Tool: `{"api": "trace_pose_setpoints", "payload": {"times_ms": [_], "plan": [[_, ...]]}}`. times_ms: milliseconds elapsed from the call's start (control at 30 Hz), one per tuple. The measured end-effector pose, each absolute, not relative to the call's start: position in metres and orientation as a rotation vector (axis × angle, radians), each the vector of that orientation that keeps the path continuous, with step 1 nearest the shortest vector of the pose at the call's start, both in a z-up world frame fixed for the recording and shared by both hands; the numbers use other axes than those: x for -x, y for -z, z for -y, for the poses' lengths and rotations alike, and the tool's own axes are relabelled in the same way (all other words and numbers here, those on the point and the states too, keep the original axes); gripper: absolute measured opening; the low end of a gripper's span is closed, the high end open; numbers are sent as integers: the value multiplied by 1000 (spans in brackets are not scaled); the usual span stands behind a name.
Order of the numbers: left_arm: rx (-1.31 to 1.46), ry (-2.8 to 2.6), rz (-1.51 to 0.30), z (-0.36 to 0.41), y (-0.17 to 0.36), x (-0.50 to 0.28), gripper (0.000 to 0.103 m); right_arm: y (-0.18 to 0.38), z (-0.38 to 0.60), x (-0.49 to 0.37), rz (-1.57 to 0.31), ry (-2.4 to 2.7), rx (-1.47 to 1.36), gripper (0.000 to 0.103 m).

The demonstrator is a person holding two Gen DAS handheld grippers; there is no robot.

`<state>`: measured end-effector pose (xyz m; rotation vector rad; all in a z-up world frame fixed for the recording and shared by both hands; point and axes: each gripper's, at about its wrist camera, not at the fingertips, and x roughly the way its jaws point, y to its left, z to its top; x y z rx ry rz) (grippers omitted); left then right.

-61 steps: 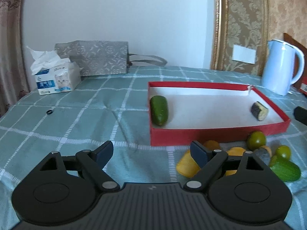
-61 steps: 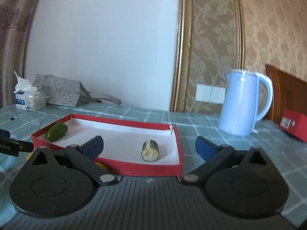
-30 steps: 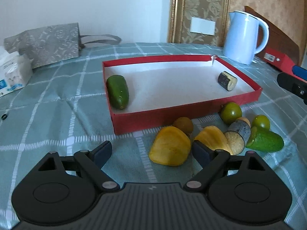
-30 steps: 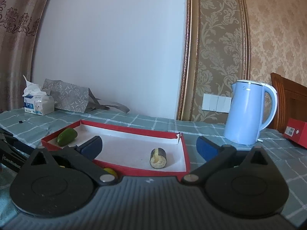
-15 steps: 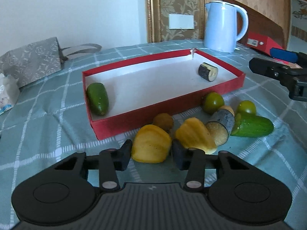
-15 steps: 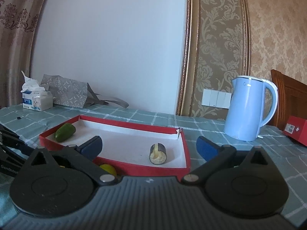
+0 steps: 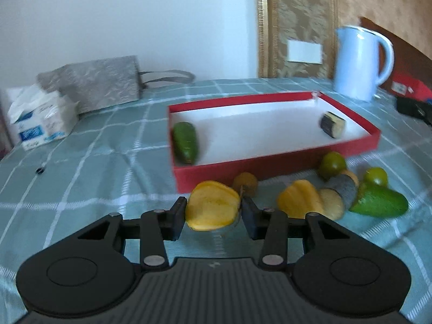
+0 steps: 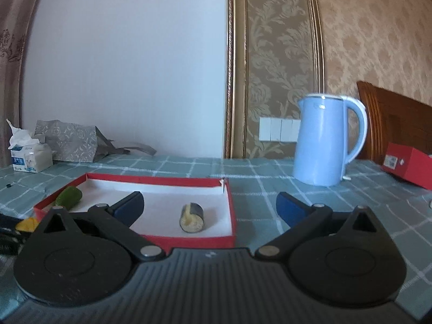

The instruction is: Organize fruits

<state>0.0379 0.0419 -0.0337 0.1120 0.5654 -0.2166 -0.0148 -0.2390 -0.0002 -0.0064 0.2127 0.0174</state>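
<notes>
I am clamping my left tool (image 7: 213,213) on the ridged yellow fruit piece (image 7: 213,210), just in front of the shallow red cardboard box (image 7: 272,163); it looks light, stiff and waxy, so I am gripping its broad flanks. Rightward, a small brown fruit (image 7: 245,181), a second yellow piece (image 7: 299,202) and green fruits are crowding the box's near wall. My right tool (image 8: 209,205) is hanging wide and empty.
</notes>
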Motion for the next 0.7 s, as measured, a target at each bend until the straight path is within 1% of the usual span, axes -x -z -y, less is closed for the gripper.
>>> {"api": "trace_pose_setpoints", "payload": {"times_ms": [133, 233, 300, 333, 400, 467, 700], "plan": [[-92, 208, -580, -47, 34, -41, 42, 2, 249, 26, -250, -85, 0, 103], [-95, 222, -574, -46, 33, -40, 42, 6, 251, 39, -290, -181, 31, 97], [-94, 224, -570, -45, 33, -39, 42, 9, 246, 44, -326, -232, 84, 87], [-94, 225, -570, -45, 33, -39, 42, 10, 243, 45, -344, -250, 112, 84], [-89, 228, -576, -45, 32, -39, 42, 14, 235, 44, -382, -295, 163, 73], [-86, 245, -588, -45, 33, -40, 42, 18, 230, 39, -423, -332, 179, 69], [-113, 276, -632, -38, 39, -46, 43, 24, 227, 38, -442, -342, 168, 69]]}}
